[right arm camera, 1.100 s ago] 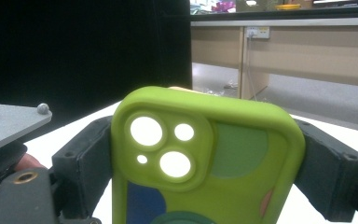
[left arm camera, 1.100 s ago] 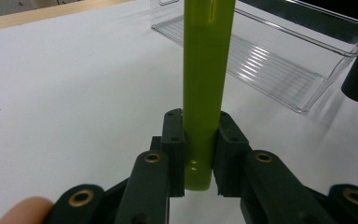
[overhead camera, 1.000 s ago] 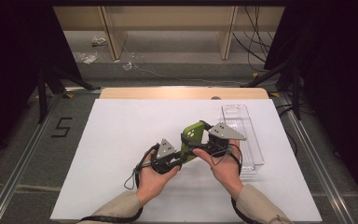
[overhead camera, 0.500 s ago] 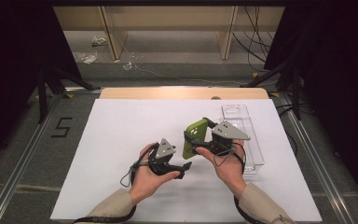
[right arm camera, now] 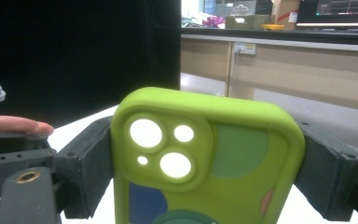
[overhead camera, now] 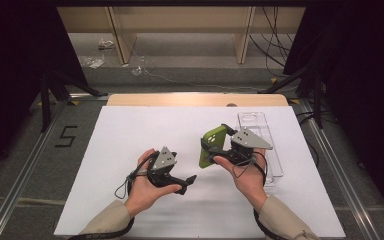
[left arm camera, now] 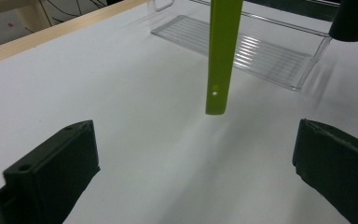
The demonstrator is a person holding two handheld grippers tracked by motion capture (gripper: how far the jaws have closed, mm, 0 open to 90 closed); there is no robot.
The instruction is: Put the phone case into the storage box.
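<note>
A white sheet is covering the table (overhead camera: 130, 130), with a strip of pale wood showing at its far edge and dark curtains hanging on both sides of the room. Above the right half of the sheet, the right tongs (overhead camera: 215, 150) are clamping a lime-green soft silicone phone case (overhead camera: 211, 146) across its width, one black jaw pressing on each long side; in the right gripper view the case (right arm camera: 205, 163) is facing the camera with its camera cut-outs uppermost. The case is standing roughly upright, clear of the sheet, its long axis running up and down, and in the left gripper view it is appearing edge-on as a thin green strip (left arm camera: 221, 56) hanging ahead of the jaws.

The left tongs (overhead camera: 189, 182) have just been opening; their jaws are now standing wide apart with nothing between them, only bare white sheet. They are sitting lower and to the left of the case, pointing toward it. A clear ribbed plastic tray (overhead camera: 265, 145) is lying just beyond the right hand (overhead camera: 242, 172), nearer to that hand than to the left hand (overhead camera: 142, 185), so any setting-down into it looks like the right hand's job.
</note>
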